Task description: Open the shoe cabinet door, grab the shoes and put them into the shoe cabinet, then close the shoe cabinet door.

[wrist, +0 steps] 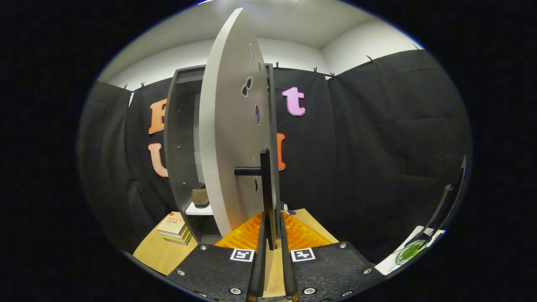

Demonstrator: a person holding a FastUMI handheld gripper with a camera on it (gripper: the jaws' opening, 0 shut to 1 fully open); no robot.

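Black-draped booth, wooden tabletop (157,253). Hand-held gripper (272,245) nearly closed on door handle (265,184); cabinet door (233,126) swung open edge-on. Shoes unseen. Next, probably: release, fetch shoes.

1. Shoe cabinet (181,138): tall, grey, upright on a wooden top; interior open to view, dark inside, with a pale shelf low down.
2. Cabinet door (228,126): pale grey panel with several oval cut-outs, swung partly open, seen nearly edge-on, standing between cabinet opening and fingers.
3. Door handle (265,184): dark vertical bar on a short horizontal post, near door's free edge, lower half; lower end sits between the two fingers.
4. Shoes: cannot tell where from this view.
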